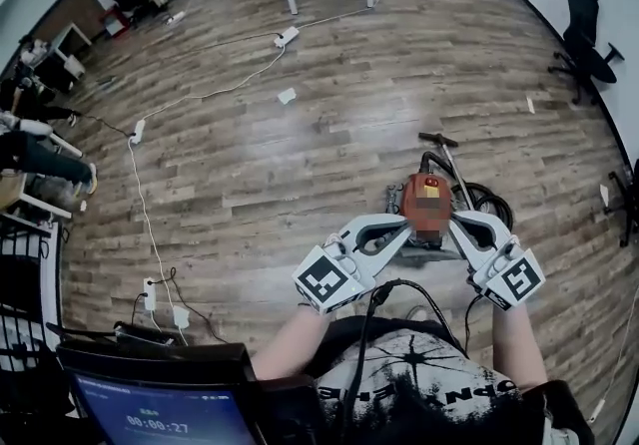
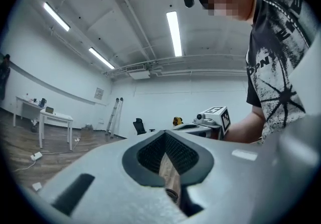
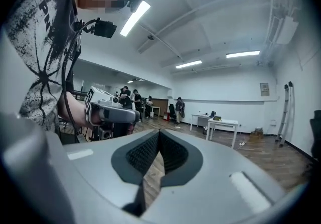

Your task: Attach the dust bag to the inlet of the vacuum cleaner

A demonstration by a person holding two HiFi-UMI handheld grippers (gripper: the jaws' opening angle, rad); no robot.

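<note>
1. Spreading across the whole scene, the wooden floor (image 1: pixel 300 164) carried the vacuum cleaner (image 1: pixel 424 186), which stood near the person, right of centre.
2. Above it hung the left gripper (image 1: pixel 404 225) and the right gripper (image 1: pixel 455 223), tips facing each other. Both claws were clenched on nothing.
3. No dust bag could be picked out in any view, so I could not tell whether it already sat on the inlet.
4. That fitted either a bag yet to be fetched or one already fitted. Any next move called first for a clear look at the inlet.
</note>
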